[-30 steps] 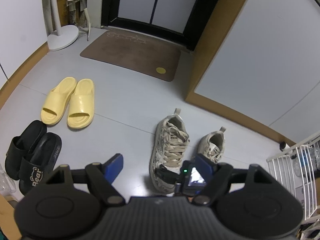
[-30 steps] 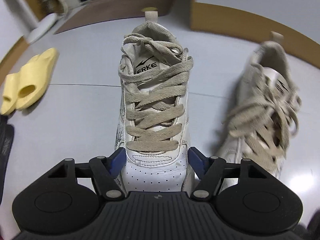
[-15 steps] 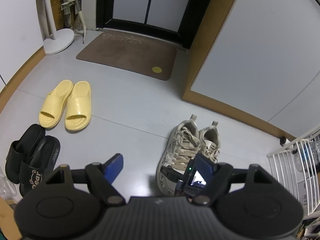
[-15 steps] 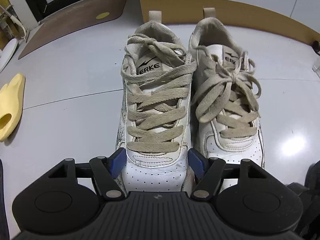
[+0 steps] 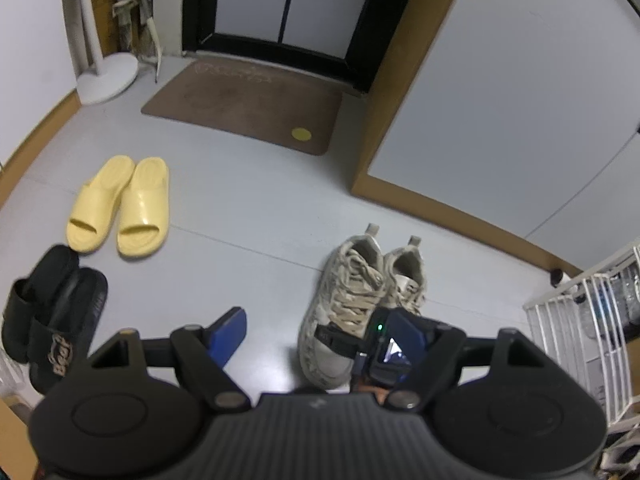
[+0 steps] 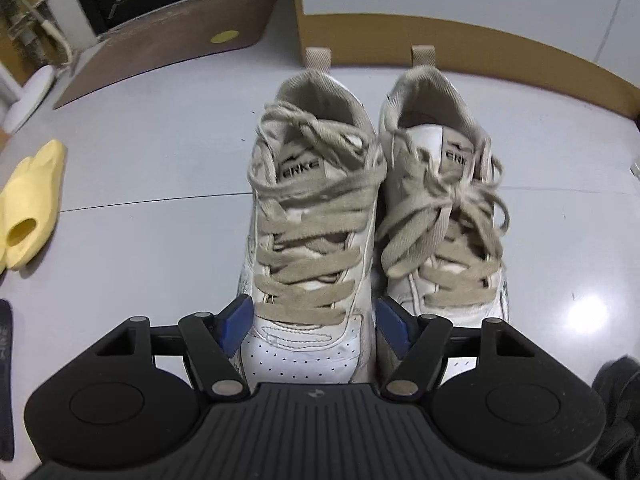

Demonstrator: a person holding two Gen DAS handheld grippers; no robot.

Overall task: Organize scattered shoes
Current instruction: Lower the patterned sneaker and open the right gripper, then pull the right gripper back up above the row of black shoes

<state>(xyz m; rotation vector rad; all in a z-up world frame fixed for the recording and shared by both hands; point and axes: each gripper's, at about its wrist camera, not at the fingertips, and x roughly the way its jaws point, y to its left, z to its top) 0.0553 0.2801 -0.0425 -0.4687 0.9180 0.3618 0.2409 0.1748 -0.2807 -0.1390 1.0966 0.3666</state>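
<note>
Two worn white sneakers with beige laces stand side by side on the grey floor, heels toward the wall. My right gripper (image 6: pixel 312 320) is shut on the toe of the left sneaker (image 6: pixel 312 216), one blue pad on each side of it. The right sneaker (image 6: pixel 444 208) rests against it, outside the jaws. In the left wrist view the same pair (image 5: pixel 360 292) lies just beyond my left gripper (image 5: pixel 316 338), which hangs open above the floor with nothing in it. The right gripper's body (image 5: pixel 384 348) shows at the sneaker's toe.
Yellow slides (image 5: pixel 120 208) and black slides (image 5: pixel 52 312) lie paired at the left. A brown doormat (image 5: pixel 244 108) sits before the dark door, with a white fan base (image 5: pixel 106 80) beside it. A white wire rack (image 5: pixel 580 340) stands at the right, by the wood-trimmed wall (image 5: pixel 460 208).
The right gripper slid the left sneaker across the floor until it lay against the other sneaker, which had stood apart at an angle. The left gripper stayed open and nearly still.
</note>
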